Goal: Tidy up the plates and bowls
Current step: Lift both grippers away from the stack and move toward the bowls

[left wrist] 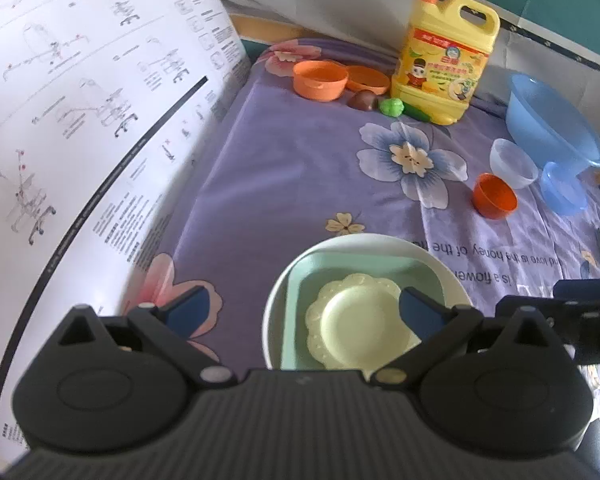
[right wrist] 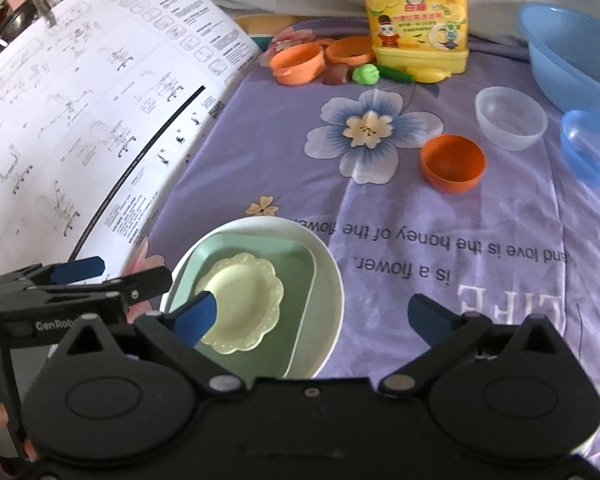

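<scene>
Low in both frames, the stack — yellow plate (left wrist: 354,320) on green tray (left wrist: 300,300) in white plate (left wrist: 440,268) — sits between the wide-open left gripper (left wrist: 304,308) fingers; the right gripper (right wrist: 312,312), also spread wide and empty, hovers just right of it, with the orange bowl (right wrist: 452,162) beyond.

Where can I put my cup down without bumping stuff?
The big bare patch is the purple cloth between the paper sheet, the plate stack and the orange bowl. Another lies below that bowl, over the printed words. It is crowded by the soap jug and the blue bowls.
</scene>
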The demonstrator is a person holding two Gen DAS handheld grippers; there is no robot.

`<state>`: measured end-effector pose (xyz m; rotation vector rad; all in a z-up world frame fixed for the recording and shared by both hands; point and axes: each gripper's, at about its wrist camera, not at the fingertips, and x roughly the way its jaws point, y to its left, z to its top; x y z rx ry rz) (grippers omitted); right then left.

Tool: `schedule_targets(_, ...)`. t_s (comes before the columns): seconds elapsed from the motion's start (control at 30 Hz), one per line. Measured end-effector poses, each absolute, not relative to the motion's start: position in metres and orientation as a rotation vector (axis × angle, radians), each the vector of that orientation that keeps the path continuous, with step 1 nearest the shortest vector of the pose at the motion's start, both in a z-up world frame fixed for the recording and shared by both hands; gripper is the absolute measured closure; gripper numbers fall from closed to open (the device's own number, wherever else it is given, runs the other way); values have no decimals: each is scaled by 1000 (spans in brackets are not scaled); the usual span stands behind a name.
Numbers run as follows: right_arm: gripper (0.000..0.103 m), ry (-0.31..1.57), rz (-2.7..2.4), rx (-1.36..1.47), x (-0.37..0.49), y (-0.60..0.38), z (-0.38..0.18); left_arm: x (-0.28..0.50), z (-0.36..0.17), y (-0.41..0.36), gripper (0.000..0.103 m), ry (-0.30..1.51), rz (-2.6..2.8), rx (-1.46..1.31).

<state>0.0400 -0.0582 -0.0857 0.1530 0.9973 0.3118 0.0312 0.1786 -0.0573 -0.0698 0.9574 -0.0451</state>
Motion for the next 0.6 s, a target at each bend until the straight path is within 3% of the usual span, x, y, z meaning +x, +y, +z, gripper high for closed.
schedule_targets(0.6,0,961,222,254,19,-125,-85,44,-46,112,0,958,-81,35)
